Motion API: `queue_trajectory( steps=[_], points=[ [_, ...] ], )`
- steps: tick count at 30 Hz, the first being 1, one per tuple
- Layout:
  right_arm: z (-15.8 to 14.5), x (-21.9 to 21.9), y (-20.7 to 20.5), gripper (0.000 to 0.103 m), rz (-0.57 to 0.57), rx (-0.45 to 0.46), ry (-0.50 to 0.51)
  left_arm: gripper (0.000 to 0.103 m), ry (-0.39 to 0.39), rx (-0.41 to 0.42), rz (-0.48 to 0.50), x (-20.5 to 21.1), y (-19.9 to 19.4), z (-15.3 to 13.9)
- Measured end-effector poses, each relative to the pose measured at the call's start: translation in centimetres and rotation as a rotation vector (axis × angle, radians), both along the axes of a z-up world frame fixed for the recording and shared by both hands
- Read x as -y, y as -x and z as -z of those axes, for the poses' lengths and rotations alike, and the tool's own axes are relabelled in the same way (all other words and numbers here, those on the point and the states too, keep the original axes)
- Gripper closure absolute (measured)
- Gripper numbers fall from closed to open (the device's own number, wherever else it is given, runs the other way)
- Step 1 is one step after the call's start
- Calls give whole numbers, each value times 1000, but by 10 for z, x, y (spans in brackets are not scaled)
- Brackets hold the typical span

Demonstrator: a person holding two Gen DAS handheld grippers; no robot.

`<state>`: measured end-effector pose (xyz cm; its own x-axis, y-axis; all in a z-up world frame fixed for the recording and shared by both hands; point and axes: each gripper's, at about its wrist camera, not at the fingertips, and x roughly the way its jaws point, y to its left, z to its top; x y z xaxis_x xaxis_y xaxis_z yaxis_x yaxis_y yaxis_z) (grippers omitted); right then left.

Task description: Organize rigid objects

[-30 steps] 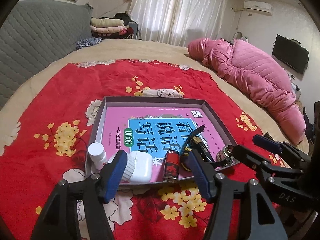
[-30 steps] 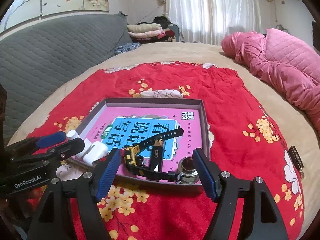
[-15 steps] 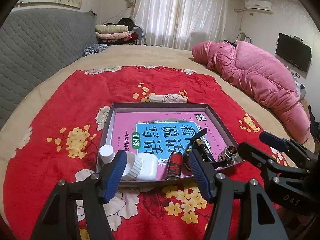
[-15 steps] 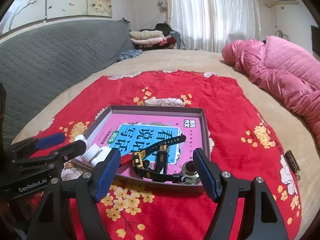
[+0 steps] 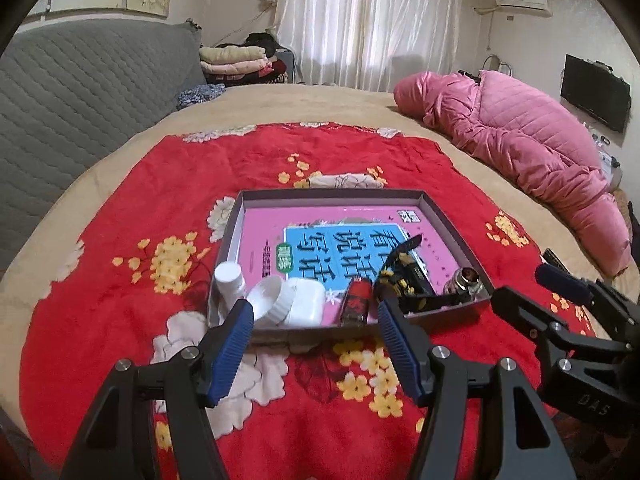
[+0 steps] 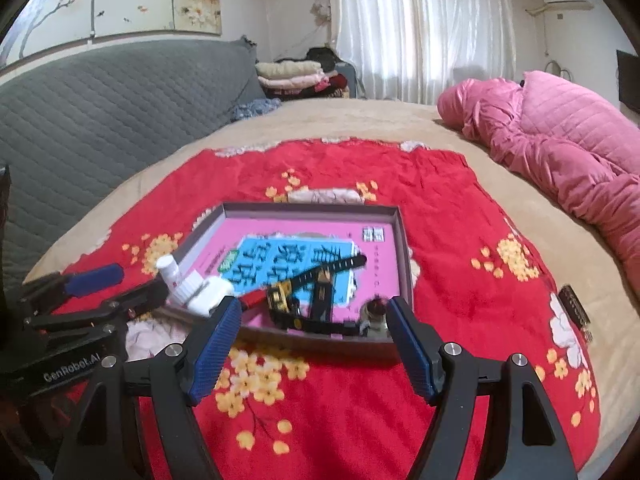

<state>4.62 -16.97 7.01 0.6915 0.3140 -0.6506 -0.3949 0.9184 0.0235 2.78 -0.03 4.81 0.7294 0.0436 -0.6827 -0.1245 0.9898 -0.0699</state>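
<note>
A shallow grey box point(image 5: 440, 210) lies on the red flowered blanket and holds a pink and blue book point(image 5: 320, 236). Along its near edge lie a small white bottle point(image 5: 229, 278), a white jar with a ribbed lid point(image 5: 288, 302), a red lighter point(image 5: 356, 300), a black and yellow watch point(image 5: 404, 272) and a metal fitting point(image 5: 466, 280). The box also shows in the right wrist view point(image 6: 402, 236). My left gripper point(image 5: 316, 344) is open and empty, just short of the box's near edge. My right gripper point(image 6: 314, 346) is open and empty, beside it on the right.
A pink quilt point(image 5: 520, 144) lies at the right of the bed. A grey padded headboard point(image 5: 80, 80) runs along the left. Folded clothes point(image 5: 236, 60) are stacked at the back. A small dark object point(image 6: 574, 304) lies on the blanket right of the box.
Both grippers have drawn back and up from the box, which now looks smaller and farther. Both stay open and empty. The things in the box have not moved.
</note>
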Motion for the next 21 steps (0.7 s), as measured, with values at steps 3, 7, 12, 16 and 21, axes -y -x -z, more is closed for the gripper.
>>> queue_trajectory(
  steps=[3, 7, 12, 16, 21],
  points=[
    [7, 5, 7, 27, 14, -14, -3, 39, -5, -13, -1, 2, 7, 3],
    [15, 12, 15, 27, 41, -28, -7, 39, 3, -42, 3, 6, 15, 9],
    [26, 18, 21, 27, 57, -72, -24, 39, 4, -79, -3, 8, 24, 19],
    [30, 17, 27, 27, 39, -55, -28, 39, -16, -87, -26, 6, 27, 24],
    [35, 16, 28, 27, 29, -76, -42, 39, -12, -107, -40, 1, 28, 33]
  ],
)
